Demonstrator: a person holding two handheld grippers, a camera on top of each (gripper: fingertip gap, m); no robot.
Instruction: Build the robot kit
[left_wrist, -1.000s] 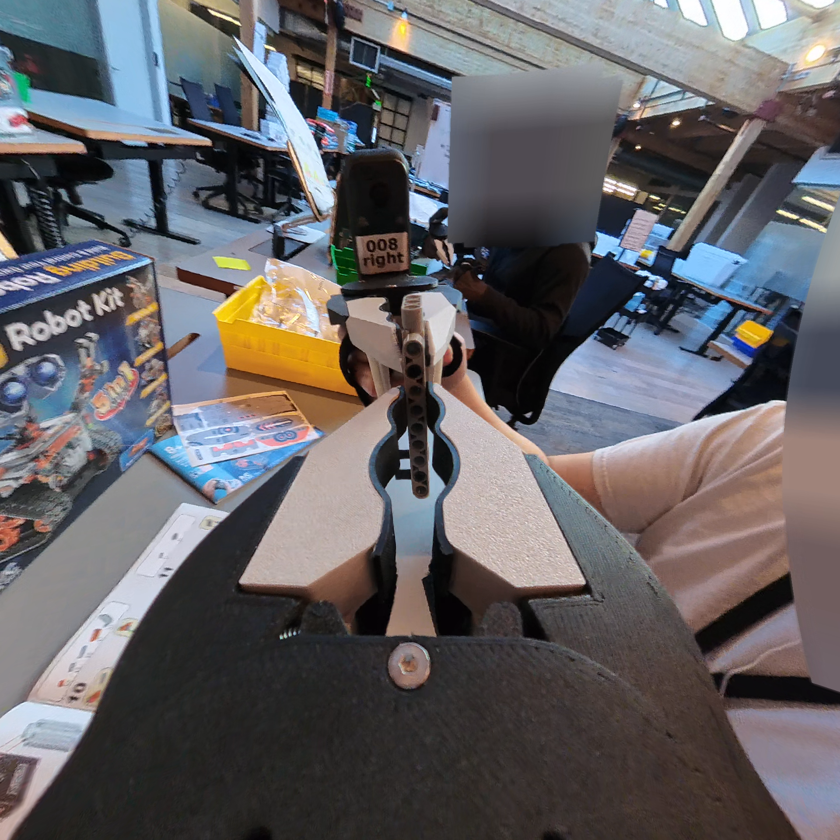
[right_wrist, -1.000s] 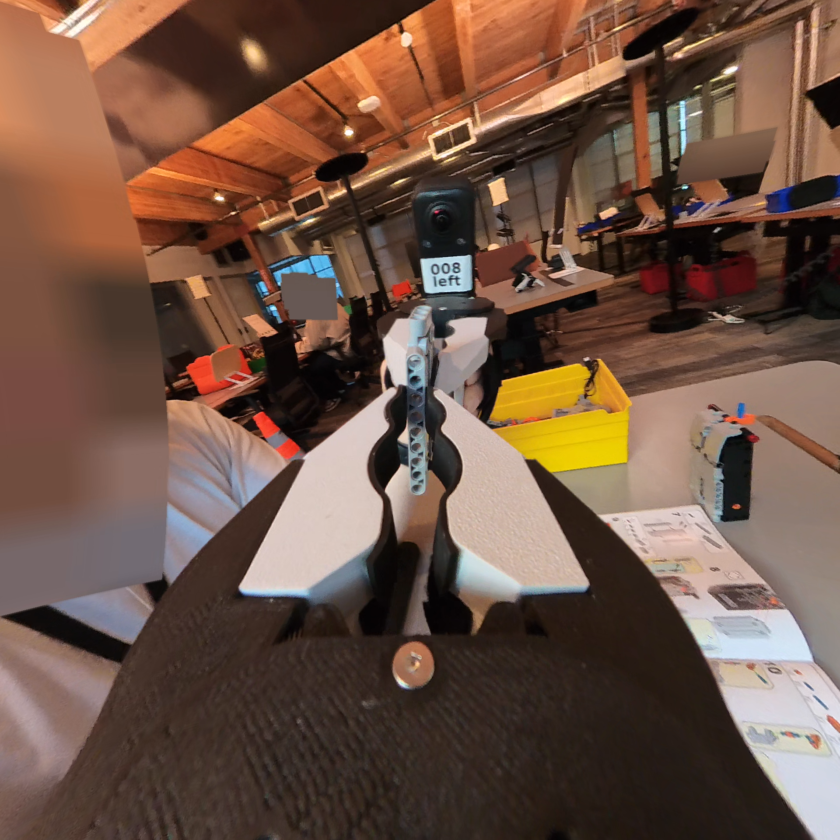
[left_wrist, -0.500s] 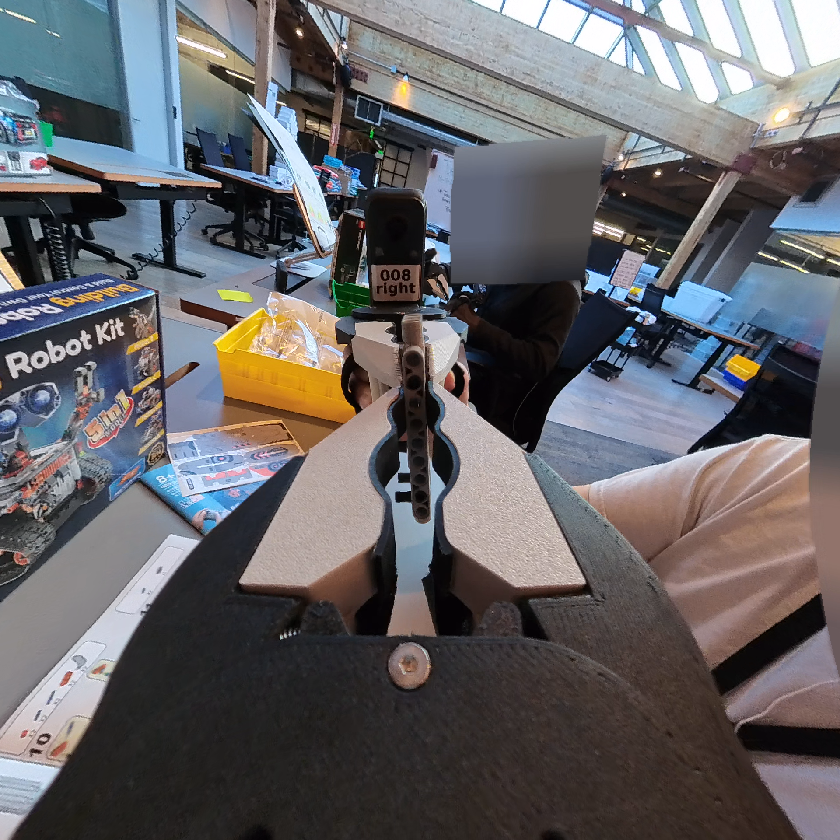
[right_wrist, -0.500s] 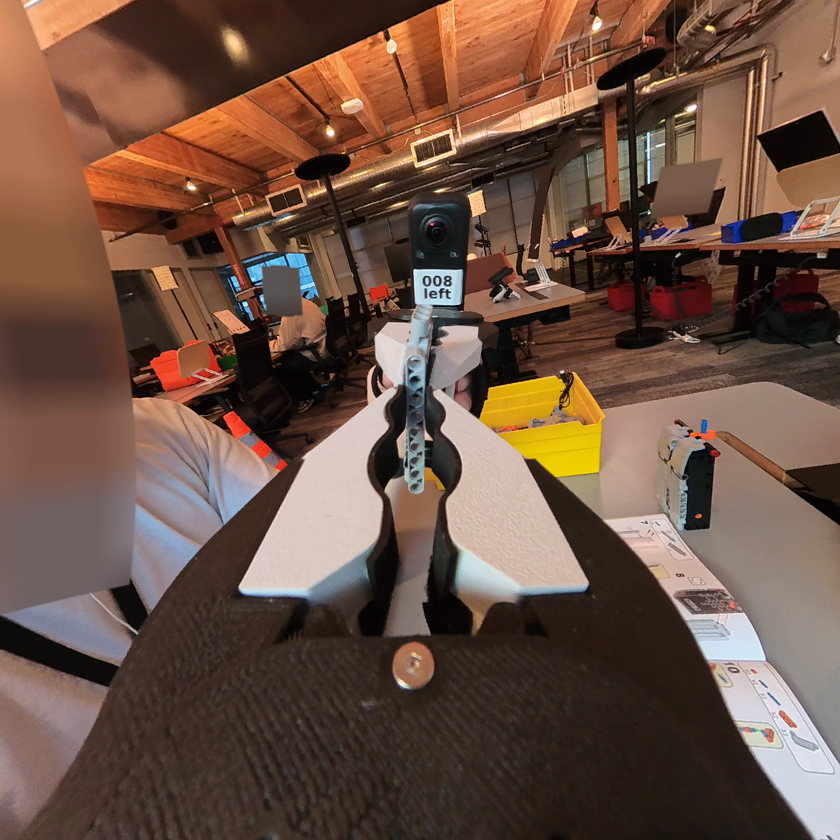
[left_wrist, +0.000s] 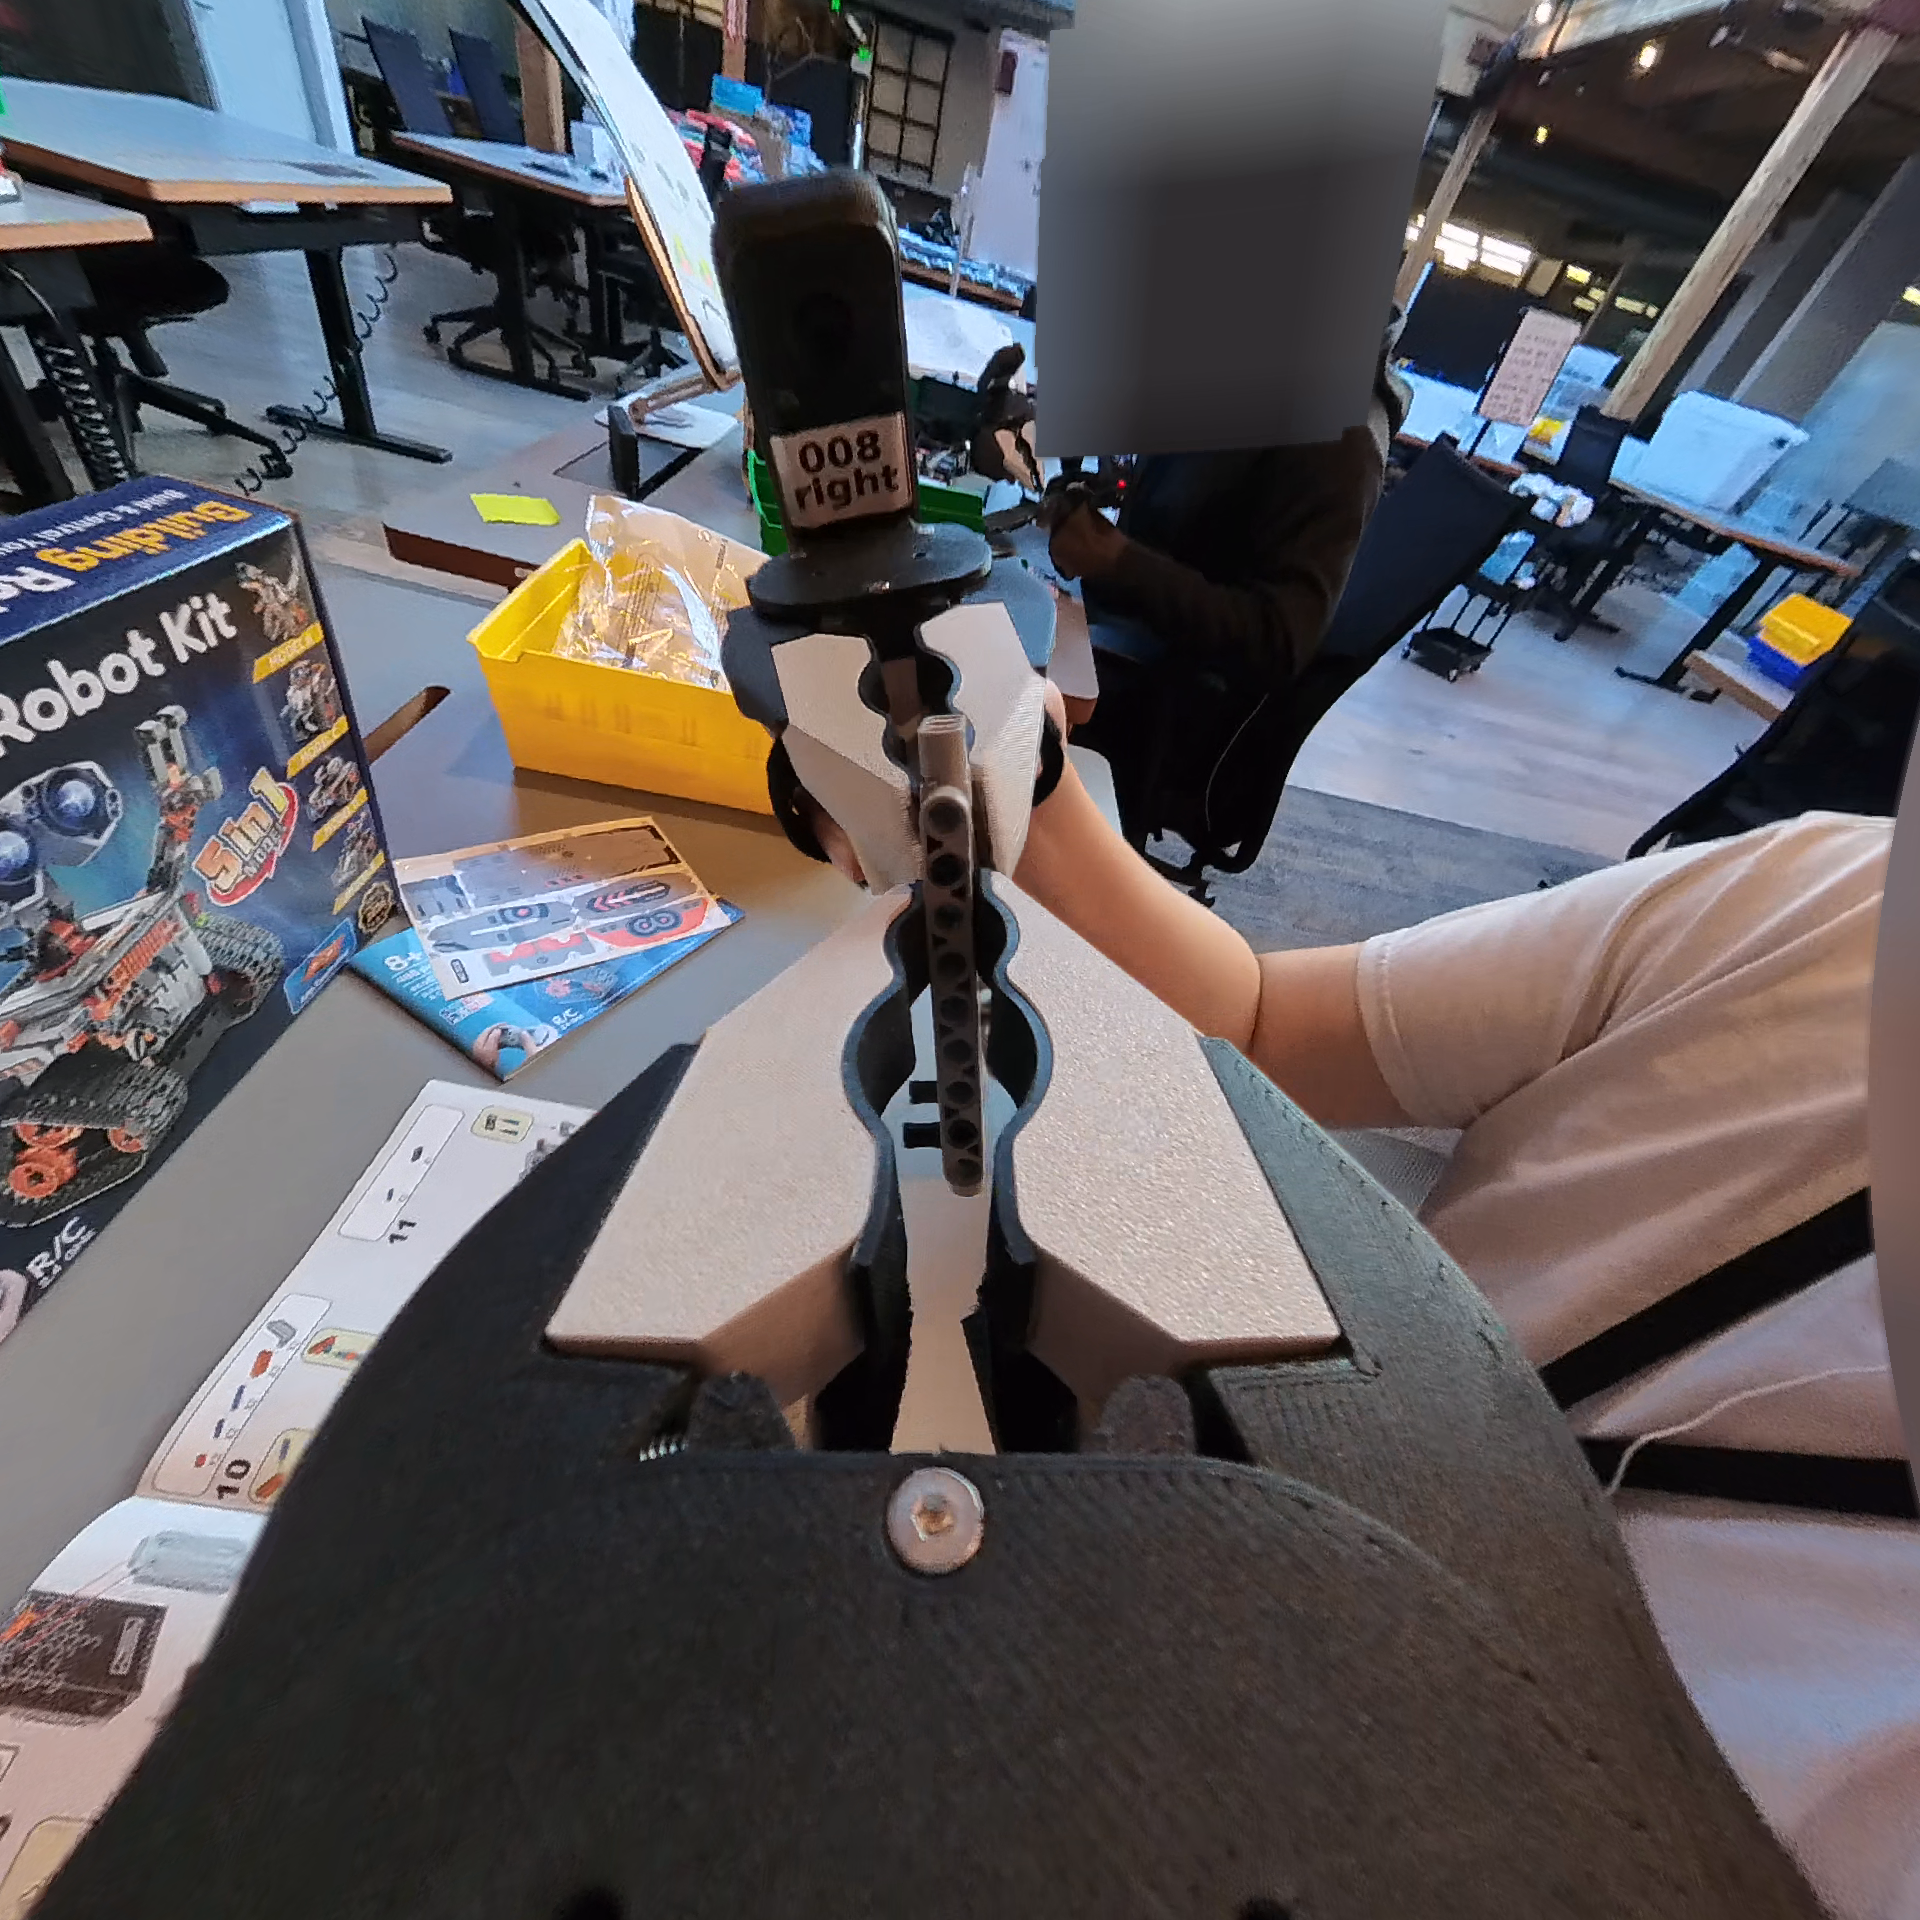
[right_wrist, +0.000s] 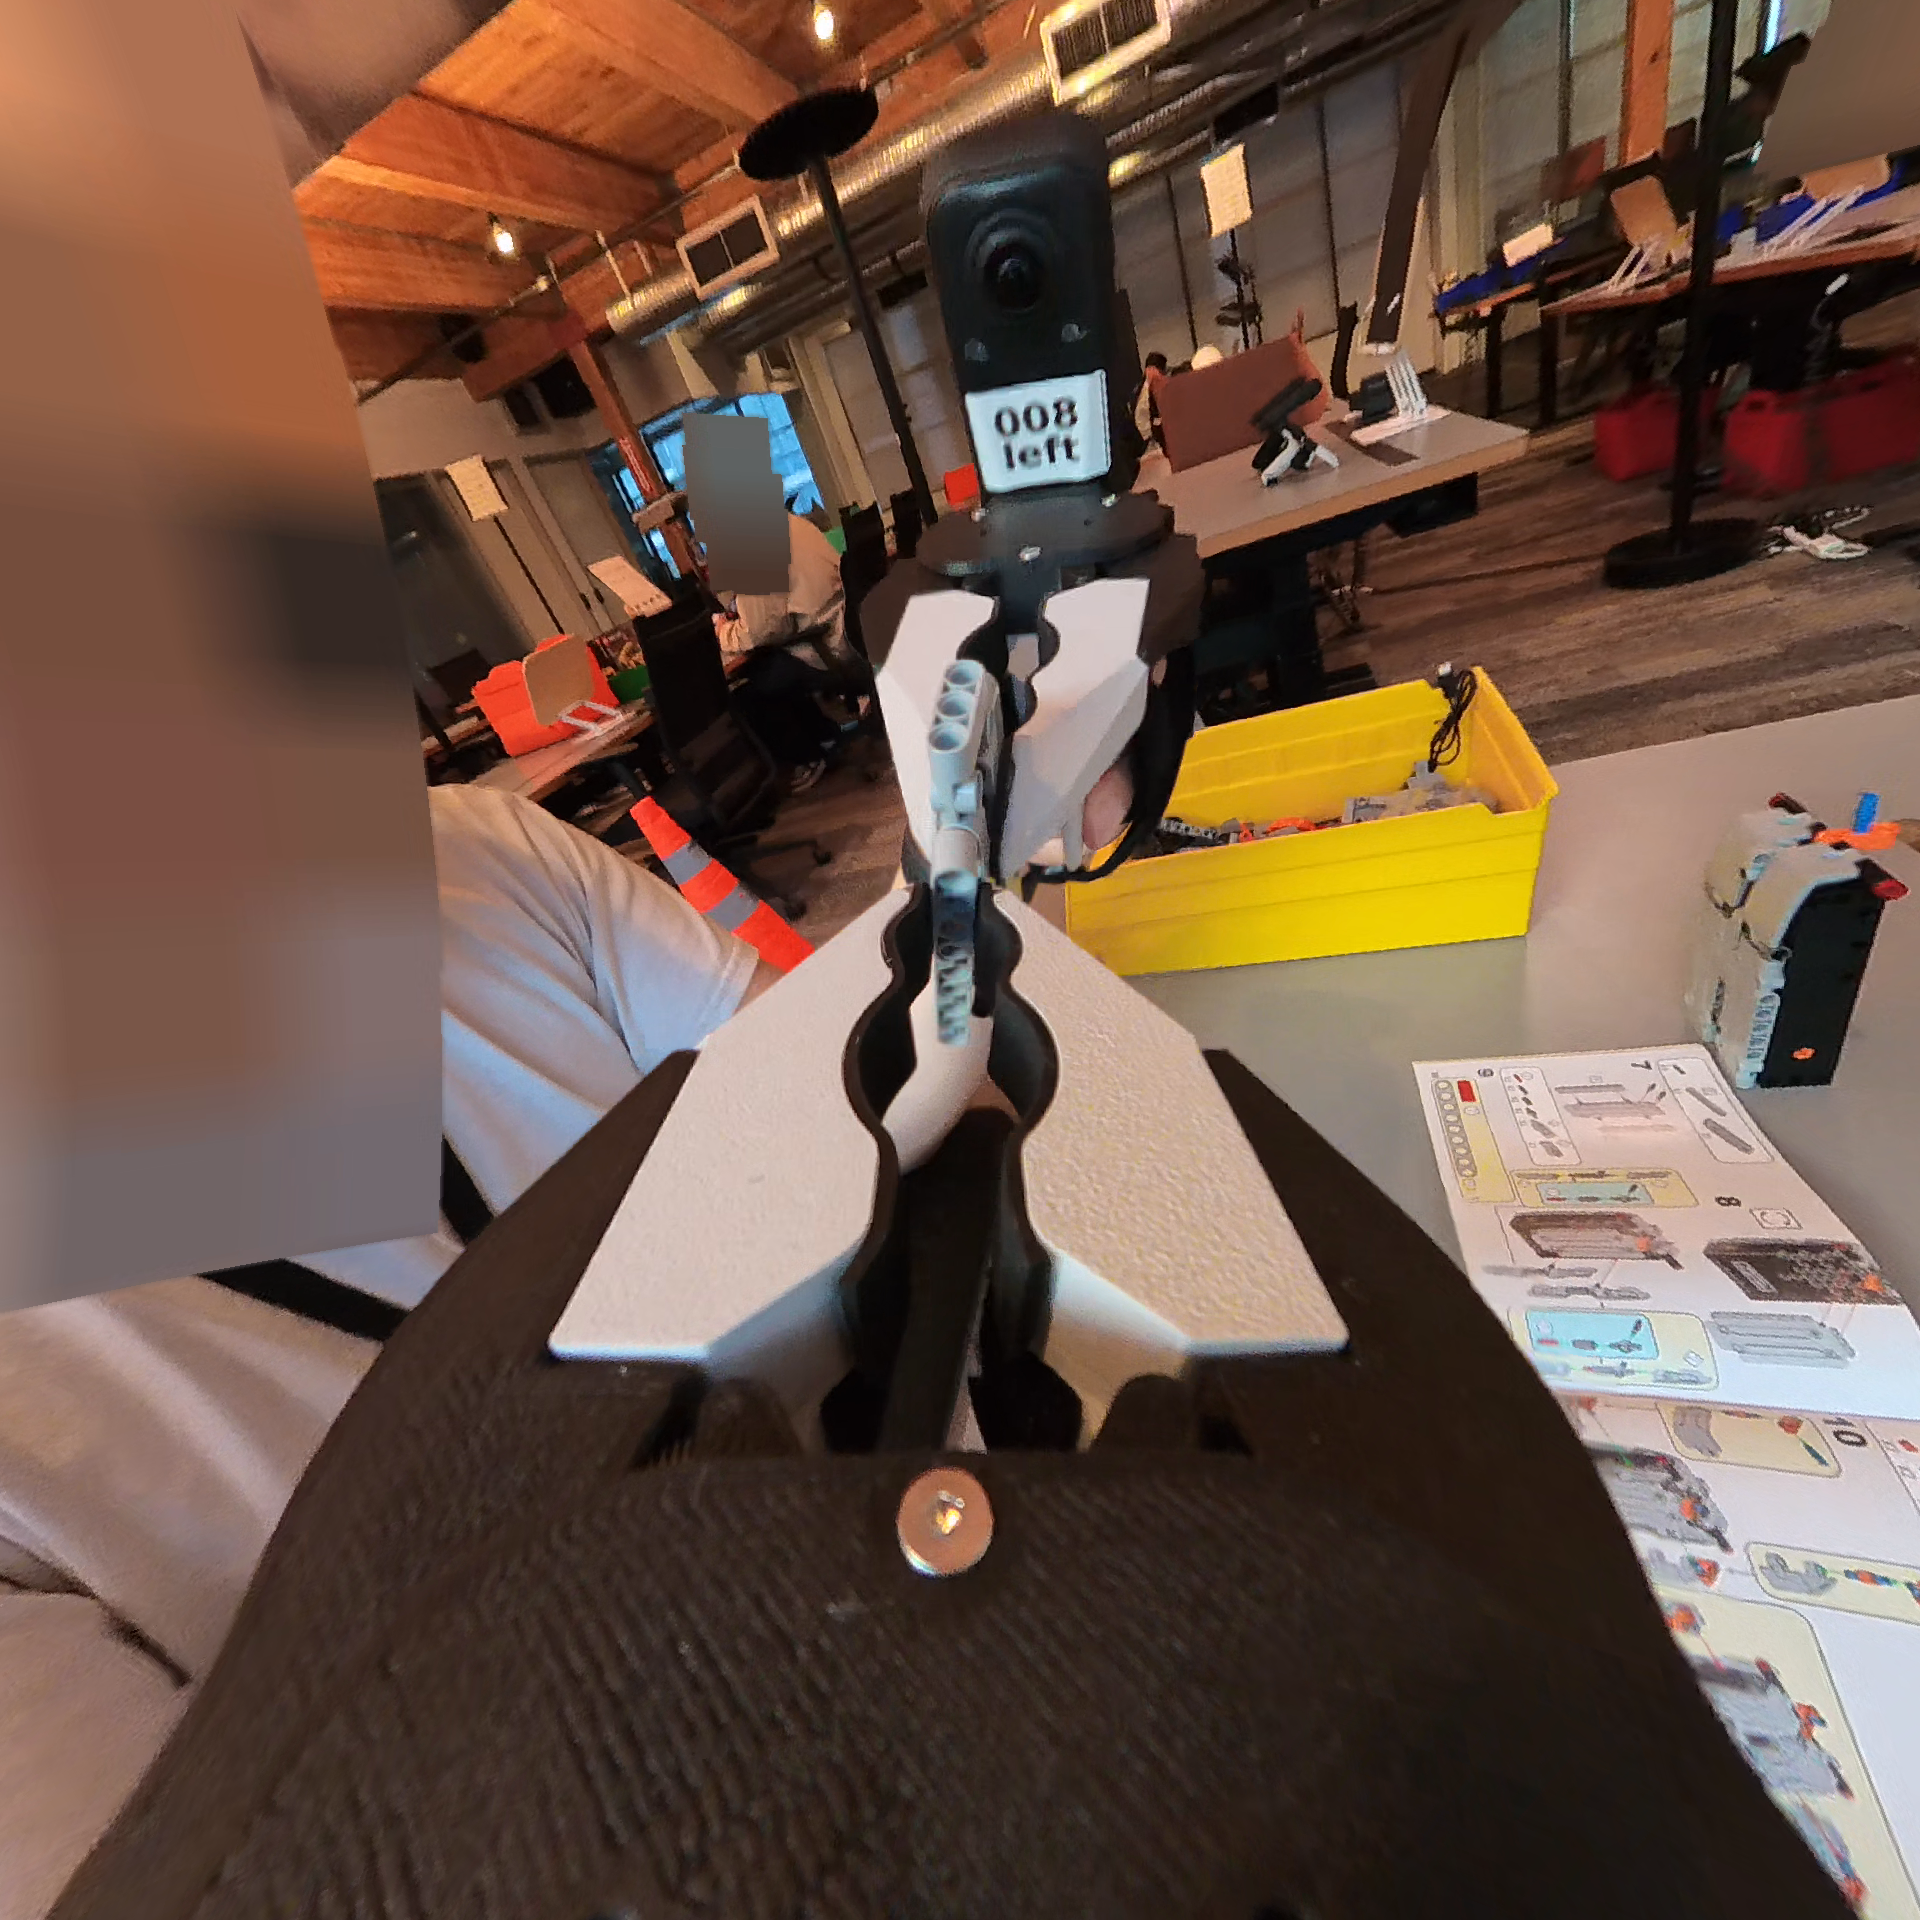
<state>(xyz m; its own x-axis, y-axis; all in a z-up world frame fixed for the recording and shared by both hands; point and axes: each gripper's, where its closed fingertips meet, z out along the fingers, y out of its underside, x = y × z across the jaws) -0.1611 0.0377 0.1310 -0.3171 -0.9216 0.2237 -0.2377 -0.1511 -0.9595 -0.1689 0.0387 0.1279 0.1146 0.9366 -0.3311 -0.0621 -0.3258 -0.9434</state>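
My left gripper (left_wrist: 951, 904) is shut on a grey beam with a row of holes (left_wrist: 954, 997), which runs along its jaws above the table. My right gripper (right_wrist: 951, 904) faces it tip to tip and is shut on the same beam (right_wrist: 954, 966). In the left wrist view the right gripper (left_wrist: 914, 831) stands just beyond my fingertips, with the beam's far end between its fingers. In the right wrist view the left gripper (right_wrist: 987, 821) leans right, and a light grey holed end (right_wrist: 956, 717) shows between its fingers.
On the grey table (left_wrist: 208, 1195) lie a robot kit box (left_wrist: 156, 831), a yellow bin of bagged parts (left_wrist: 613, 707), leaflets (left_wrist: 561, 925) and an open instruction booklet (right_wrist: 1642, 1226). A second yellow bin (right_wrist: 1320, 883) and a black-and-grey built block (right_wrist: 1787, 966) stand to the right. A white-sleeved arm (left_wrist: 1558, 987) is close by.
Both views have dipped towards the table. The two grippers have drawn closer together and tilted against each other. The beam stays gripped in both and now looks slanted.
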